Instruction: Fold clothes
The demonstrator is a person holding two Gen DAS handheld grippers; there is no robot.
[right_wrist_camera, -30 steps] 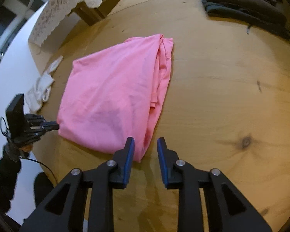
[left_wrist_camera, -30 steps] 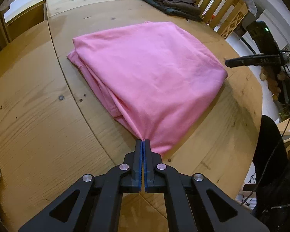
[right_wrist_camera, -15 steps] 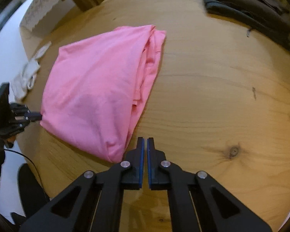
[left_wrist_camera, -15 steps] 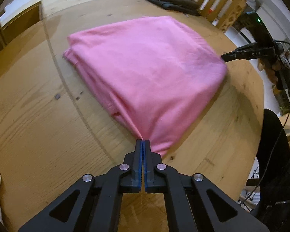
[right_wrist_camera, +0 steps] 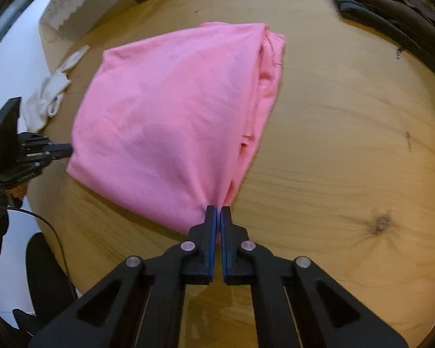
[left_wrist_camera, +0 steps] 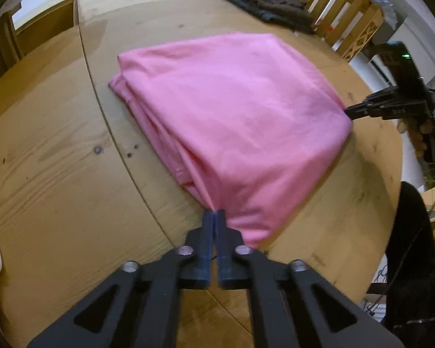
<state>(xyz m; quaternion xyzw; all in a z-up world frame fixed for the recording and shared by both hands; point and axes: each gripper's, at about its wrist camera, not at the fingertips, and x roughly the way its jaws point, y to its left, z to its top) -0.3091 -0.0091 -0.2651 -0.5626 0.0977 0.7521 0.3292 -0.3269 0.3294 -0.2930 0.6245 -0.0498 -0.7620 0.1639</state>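
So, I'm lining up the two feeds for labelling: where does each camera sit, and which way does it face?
Left wrist: on the left gripper, looking steeply down along its fingers at the pink garment, whose corner it pinches; the right gripper shows at right.
Right wrist: on the right gripper, facing steeply down, pinching another corner; the left gripper shows at left.
Shared: the garment, wooden table, dark folded clothes and each other's gripper.

A pink garment (left_wrist_camera: 232, 116), folded in layers, lies on the wooden table, both near corners pinched.
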